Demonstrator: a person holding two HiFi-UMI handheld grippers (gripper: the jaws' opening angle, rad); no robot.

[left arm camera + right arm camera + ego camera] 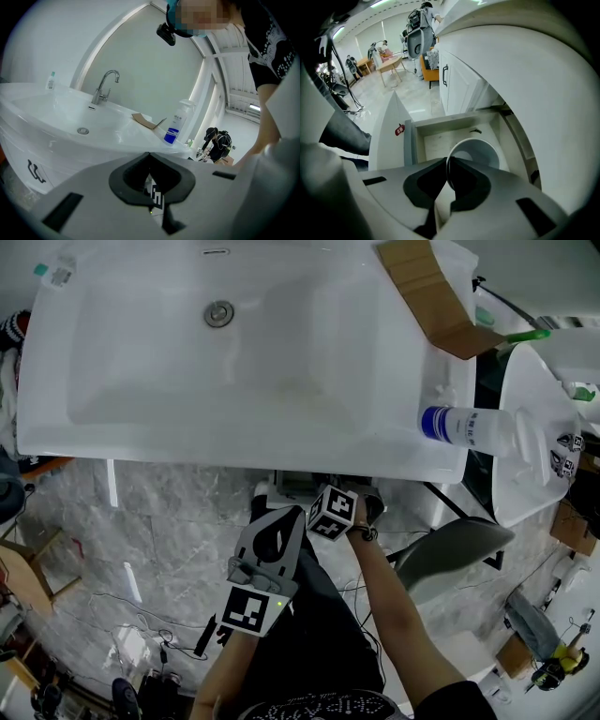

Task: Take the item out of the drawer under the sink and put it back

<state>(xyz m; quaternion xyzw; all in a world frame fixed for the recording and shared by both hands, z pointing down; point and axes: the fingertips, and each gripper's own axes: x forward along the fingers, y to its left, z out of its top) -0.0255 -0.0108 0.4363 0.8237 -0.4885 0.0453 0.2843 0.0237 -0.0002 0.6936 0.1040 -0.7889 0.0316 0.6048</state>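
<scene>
Under the white sink [234, 352] a drawer [410, 140] stands pulled open. In the right gripper view a white cup [480, 152] sits inside the drawer, and my right gripper [448, 160] is shut on its near rim, which runs thin between the jaws. From the head view only the right gripper's marker cube [333, 512] shows at the sink's front edge; the cup is hidden there. My left gripper [266, 495] hangs beside it to the left, shut and empty. In its own view the left gripper [150, 153] points up across the basin.
A blue-labelled bottle [469, 426] lies on the sink's right end beside a piece of cardboard [436, 292]. The faucet [105, 86] rises at the back. A closed cabinet door with a dark handle [444, 75] stands beyond the drawer. Cables lie on the marbled floor [159, 540].
</scene>
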